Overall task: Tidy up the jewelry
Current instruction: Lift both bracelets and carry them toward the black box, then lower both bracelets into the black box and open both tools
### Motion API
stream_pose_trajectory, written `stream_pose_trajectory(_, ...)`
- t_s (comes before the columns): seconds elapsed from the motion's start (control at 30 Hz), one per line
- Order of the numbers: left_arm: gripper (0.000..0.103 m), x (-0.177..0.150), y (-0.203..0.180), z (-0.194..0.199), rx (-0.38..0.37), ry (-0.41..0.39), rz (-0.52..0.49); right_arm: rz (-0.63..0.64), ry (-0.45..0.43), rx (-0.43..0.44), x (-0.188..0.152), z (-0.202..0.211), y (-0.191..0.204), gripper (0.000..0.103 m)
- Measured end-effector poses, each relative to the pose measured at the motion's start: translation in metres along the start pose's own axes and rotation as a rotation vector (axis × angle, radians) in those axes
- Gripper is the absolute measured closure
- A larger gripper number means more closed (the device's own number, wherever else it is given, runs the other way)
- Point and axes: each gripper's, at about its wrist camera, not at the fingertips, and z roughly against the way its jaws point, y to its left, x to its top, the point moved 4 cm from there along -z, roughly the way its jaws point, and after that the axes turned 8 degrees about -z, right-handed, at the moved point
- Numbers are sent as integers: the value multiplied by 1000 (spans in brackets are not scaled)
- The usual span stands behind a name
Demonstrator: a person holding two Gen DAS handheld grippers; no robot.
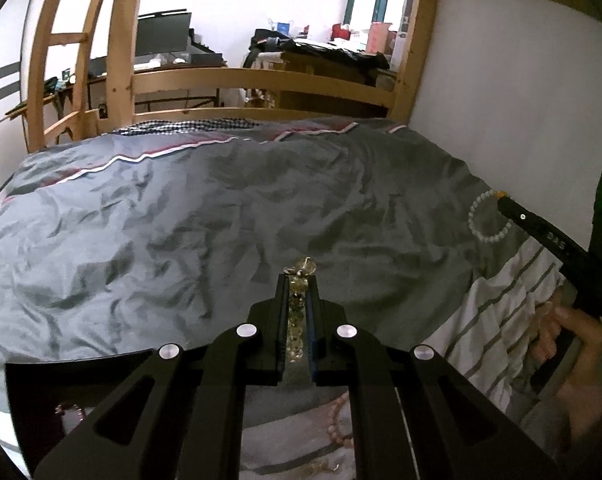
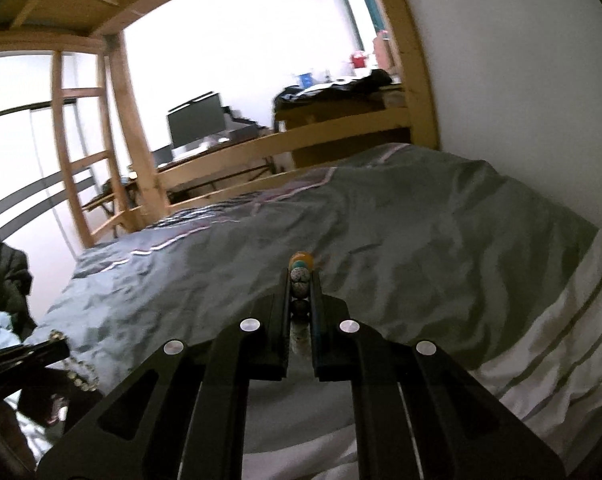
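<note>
Holding both bracelets clamped: L gripper (image 1: 297, 280) on yellow beads (image 1: 295, 320), R gripper (image 2: 300, 280) on white beads (image 1: 485, 216); we keep grips tight, move slow.

The left gripper (image 1: 296, 280) reaches up the middle of its own view from the bottom edge, angled downward, its black fingers (image 1: 280, 308) drawn nearly together and clamped on a string of yellowish beads (image 1: 297, 320). The right gripper (image 2: 300, 276) fills the lower centre of its view the same way, pointing less steeply, jaws pinched on a beaded bracelet (image 2: 300, 276). At the right edge of the left view, the right gripper shows from the side, tilted up to the left, with the person's hand (image 1: 573, 336) wrapped round its handle.
</note>
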Motion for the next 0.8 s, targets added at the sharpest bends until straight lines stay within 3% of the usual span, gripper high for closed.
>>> stream_pose_trajectory(0.27,96,1,17,29,32,-23,9,100,27,107,-10,26,55,94)
stream_pose_trajectory(0.8,96,-5,77,83,83,-33,66,159,149,359,-56,42,172,94)
